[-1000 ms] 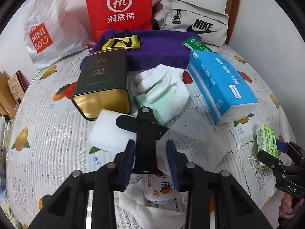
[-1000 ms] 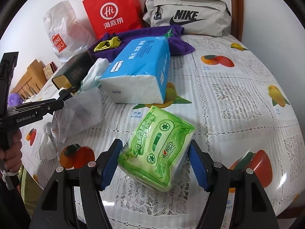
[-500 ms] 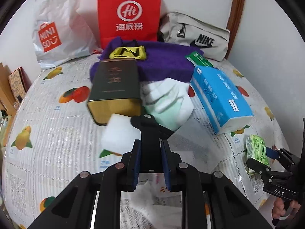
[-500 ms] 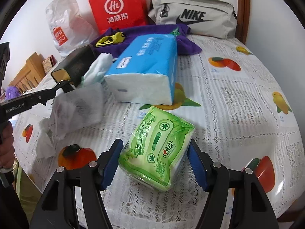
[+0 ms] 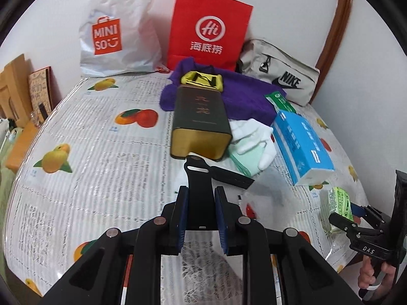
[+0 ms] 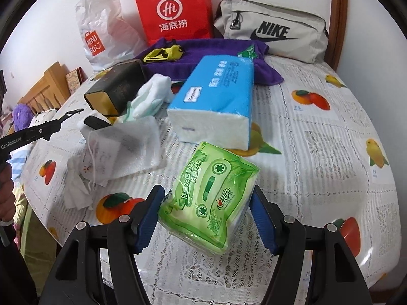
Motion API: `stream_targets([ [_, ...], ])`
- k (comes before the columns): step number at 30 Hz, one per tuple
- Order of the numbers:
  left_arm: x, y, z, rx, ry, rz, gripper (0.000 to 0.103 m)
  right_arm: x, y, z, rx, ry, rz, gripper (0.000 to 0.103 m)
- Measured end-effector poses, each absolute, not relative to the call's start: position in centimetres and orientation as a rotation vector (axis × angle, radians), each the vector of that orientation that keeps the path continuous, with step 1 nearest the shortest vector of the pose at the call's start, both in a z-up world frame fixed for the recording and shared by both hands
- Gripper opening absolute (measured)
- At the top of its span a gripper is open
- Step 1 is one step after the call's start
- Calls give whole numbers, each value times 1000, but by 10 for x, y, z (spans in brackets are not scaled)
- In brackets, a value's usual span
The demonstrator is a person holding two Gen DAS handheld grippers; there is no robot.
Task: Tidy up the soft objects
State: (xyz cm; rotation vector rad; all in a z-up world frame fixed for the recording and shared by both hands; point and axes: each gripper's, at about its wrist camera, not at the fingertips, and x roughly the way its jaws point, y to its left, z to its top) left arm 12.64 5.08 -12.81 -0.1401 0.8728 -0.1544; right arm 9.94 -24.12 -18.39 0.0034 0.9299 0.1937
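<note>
My left gripper (image 5: 199, 207) is shut on a black watch strap (image 5: 201, 178) and holds it above the table; the strap's other half (image 5: 230, 176) hangs to the right. My right gripper (image 6: 207, 212) is shut on a green tissue pack (image 6: 209, 198), also seen in the left wrist view (image 5: 339, 202). A blue tissue pack (image 6: 218, 96), white-green socks (image 6: 150, 96), a sheer drawstring pouch (image 6: 119, 150) and a purple towel (image 6: 203, 50) lie on the table.
A dark tin with a gold end (image 5: 199, 119) lies mid-table. A red paper bag (image 5: 209, 29), a white Miniso bag (image 5: 114, 30) and a grey Nike pouch (image 6: 272, 28) stand at the back wall. The fruit-print tablecloth (image 5: 89, 139) lies bare at the left.
My left gripper closed on the black strap and lifted it, and its view swung left and up. The white foam block is now hidden. My right gripper kept holding the green pack.
</note>
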Motion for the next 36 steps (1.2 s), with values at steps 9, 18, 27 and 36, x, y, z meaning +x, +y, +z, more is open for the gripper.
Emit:
stream_targets([
  [9,129,64,-101,-173,846,-144,20,100,-231,-153,-24,878,263,67],
  [18,133,73,-86,-202,852,-154,20,124,-226,-118,-20,842,319,67],
  [27,152,88,-65,-198,831,-133,20,166,-222,-94,-12,818,313,67],
  [36,183,95,-43,-174,805,-98,20,213,-207,-80,-14,799,344,67],
])
